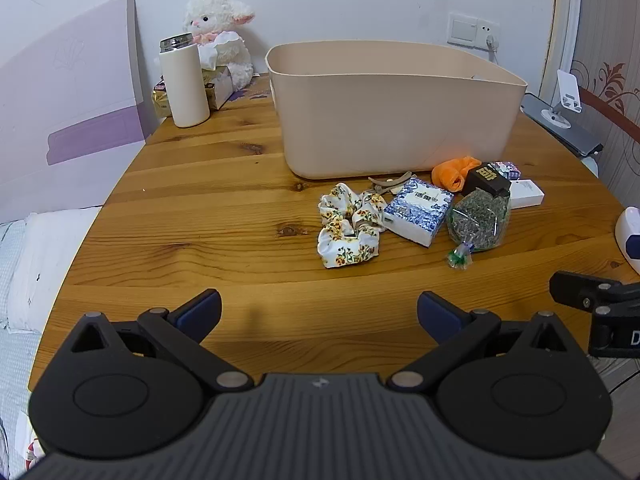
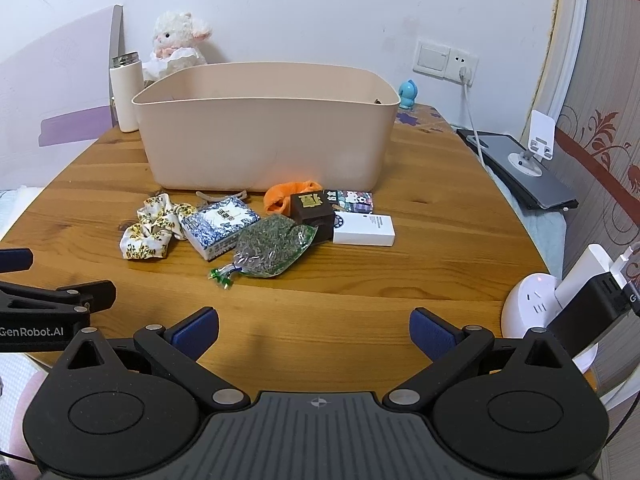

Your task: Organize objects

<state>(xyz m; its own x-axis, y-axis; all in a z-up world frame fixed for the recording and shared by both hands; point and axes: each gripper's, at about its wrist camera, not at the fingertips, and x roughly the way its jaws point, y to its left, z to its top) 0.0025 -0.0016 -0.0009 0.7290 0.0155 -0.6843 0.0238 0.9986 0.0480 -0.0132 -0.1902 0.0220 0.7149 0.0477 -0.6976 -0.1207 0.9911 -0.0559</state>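
A beige plastic bin point(image 1: 392, 120) point(image 2: 264, 144) stands on the round wooden table point(image 1: 200, 216) point(image 2: 400, 272). In front of it lie a floral scrunchie point(image 1: 350, 224) point(image 2: 154, 226), a blue-and-white tissue pack point(image 1: 420, 210) point(image 2: 220, 226), a clear bag of dried herbs point(image 1: 480, 218) point(image 2: 272, 246), an orange cloth point(image 1: 454, 170) point(image 2: 290, 196), a dark brown box point(image 1: 488, 178) point(image 2: 312, 210), a white box point(image 1: 528, 194) point(image 2: 364, 230), a patterned card pack point(image 2: 352, 200) and a hair clip point(image 1: 390, 182). My left gripper point(image 1: 318, 312) and right gripper point(image 2: 314, 330) are open and empty, near the table's front edge.
A white thermos point(image 1: 184, 82) point(image 2: 126, 94), a plush lamb point(image 1: 222, 36) point(image 2: 178, 42) and a tissue box point(image 1: 218, 86) stand at the back left. A blue figurine point(image 2: 408, 94), a phone stand point(image 2: 536, 144) on a dark tablet and a white power hub point(image 2: 532, 308) are on the right.
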